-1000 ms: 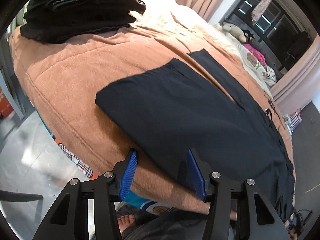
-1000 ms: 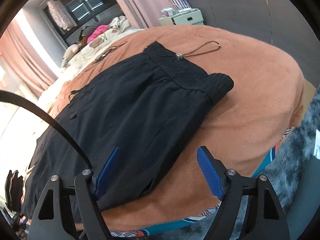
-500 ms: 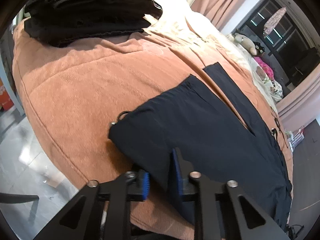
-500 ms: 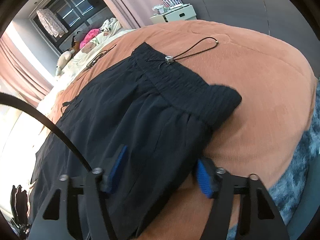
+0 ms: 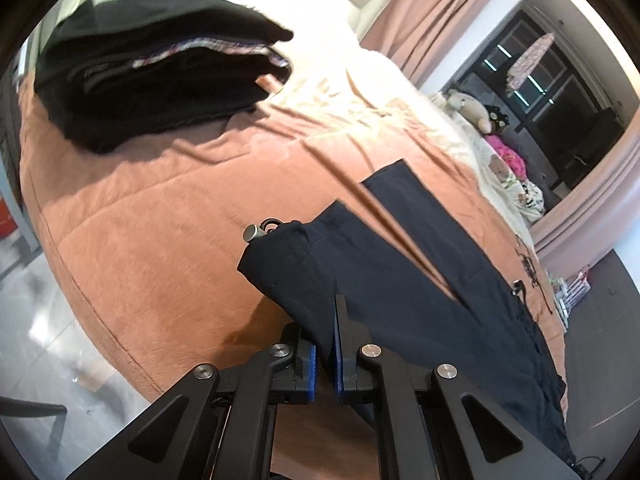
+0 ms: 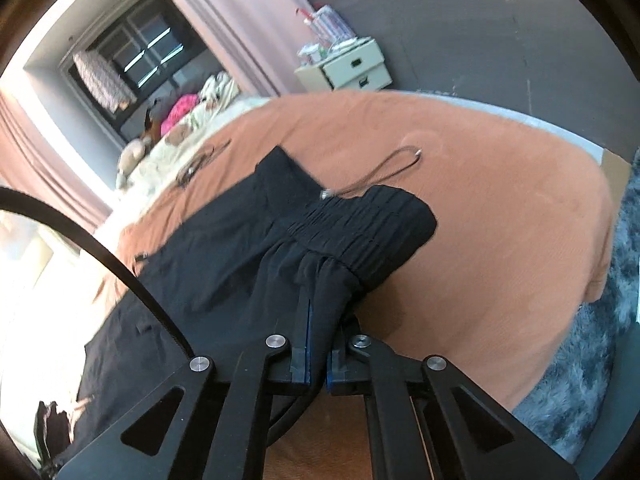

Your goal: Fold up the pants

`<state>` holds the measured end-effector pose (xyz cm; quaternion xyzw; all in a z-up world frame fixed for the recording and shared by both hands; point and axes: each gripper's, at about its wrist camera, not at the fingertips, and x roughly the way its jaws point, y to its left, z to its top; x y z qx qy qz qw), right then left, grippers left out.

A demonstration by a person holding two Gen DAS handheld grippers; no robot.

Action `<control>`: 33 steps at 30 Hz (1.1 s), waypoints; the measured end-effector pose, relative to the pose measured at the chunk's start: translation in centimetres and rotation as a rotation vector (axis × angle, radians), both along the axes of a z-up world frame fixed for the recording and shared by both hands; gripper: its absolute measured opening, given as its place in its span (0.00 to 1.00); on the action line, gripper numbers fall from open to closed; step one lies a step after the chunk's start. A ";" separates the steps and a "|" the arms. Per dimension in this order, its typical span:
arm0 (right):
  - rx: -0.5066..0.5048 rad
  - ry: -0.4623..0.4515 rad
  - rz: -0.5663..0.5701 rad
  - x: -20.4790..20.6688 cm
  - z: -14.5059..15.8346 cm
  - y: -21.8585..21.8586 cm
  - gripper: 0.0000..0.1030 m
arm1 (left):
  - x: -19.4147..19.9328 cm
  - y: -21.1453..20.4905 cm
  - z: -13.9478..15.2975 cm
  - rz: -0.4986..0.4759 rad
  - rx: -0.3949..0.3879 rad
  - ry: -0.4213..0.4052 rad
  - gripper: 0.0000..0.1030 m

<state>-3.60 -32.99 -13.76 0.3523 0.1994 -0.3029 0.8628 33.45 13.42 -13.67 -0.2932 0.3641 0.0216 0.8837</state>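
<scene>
Black pants (image 5: 400, 280) lie spread lengthwise on an orange blanket (image 5: 160, 248). My left gripper (image 5: 325, 332) is shut on the near edge of a pant leg, close to its hem corner, where a small cord stopper (image 5: 252, 234) sticks out. The fabric there is lifted and bunched. In the right wrist view the pants (image 6: 232, 248) run away to the left. My right gripper (image 6: 318, 320) is shut on the near edge just below the elastic waistband (image 6: 360, 232), and the cloth gathers into the jaws. A drawstring (image 6: 384, 168) trails onto the blanket behind.
A stack of folded dark clothes (image 5: 160, 72) sits at the far left of the bed. Stuffed toys (image 5: 468, 108) and bedding lie along the far side. A white drawer unit (image 6: 348, 68) stands beyond the bed and a grey shaggy rug (image 6: 592, 360) lies beside it.
Both grippers went from open over the pants' near edge to shut on it. Both have risen a little, and the gripped edge has lifted and bunched.
</scene>
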 end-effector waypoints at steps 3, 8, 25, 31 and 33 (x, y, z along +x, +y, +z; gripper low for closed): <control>-0.009 0.000 0.003 -0.4 0.3 0.1 0.01 | 0.0 -0.2 1.4 -0.001 0.003 -0.027 0.06; -0.025 -0.029 0.028 -0.3 1.6 0.4 0.01 | 0.9 -0.9 4.3 -0.022 0.033 -0.071 0.06; -0.119 -0.075 0.046 5.8 6.0 -2.2 0.01 | 9.7 -3.7 11.4 -0.061 0.123 -0.178 0.06; -0.139 -0.064 0.051 9.7 6.8 -3.2 0.01 | 13.7 -4.5 12.0 -0.072 0.143 -0.177 0.06; -0.146 -0.059 0.054 11.0 6.9 -3.6 0.01 | 14.9 -5.0 12.1 -0.078 0.151 -0.174 0.06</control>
